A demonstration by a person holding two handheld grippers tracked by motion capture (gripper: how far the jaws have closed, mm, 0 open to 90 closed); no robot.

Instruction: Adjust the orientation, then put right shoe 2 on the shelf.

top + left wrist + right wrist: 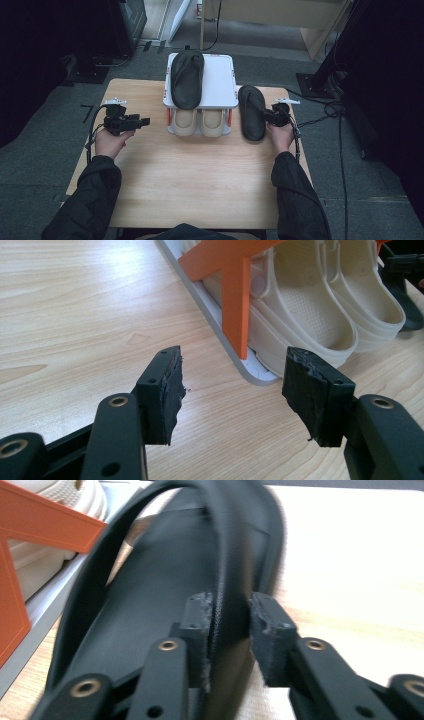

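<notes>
A black flip-flop lies on the wooden table just right of a white two-level shoe rack. My right gripper is at its right side. In the right gripper view, the right gripper is shut on the strap of this flip-flop. A second black flip-flop rests on the rack's top shelf. Two beige clogs sit side by side underneath. My left gripper hovers open left of the rack, holding nothing.
In the left gripper view, the open left gripper faces the rack's white base, an orange support and the near clog. Cables and dark stands line the grey floor around the table.
</notes>
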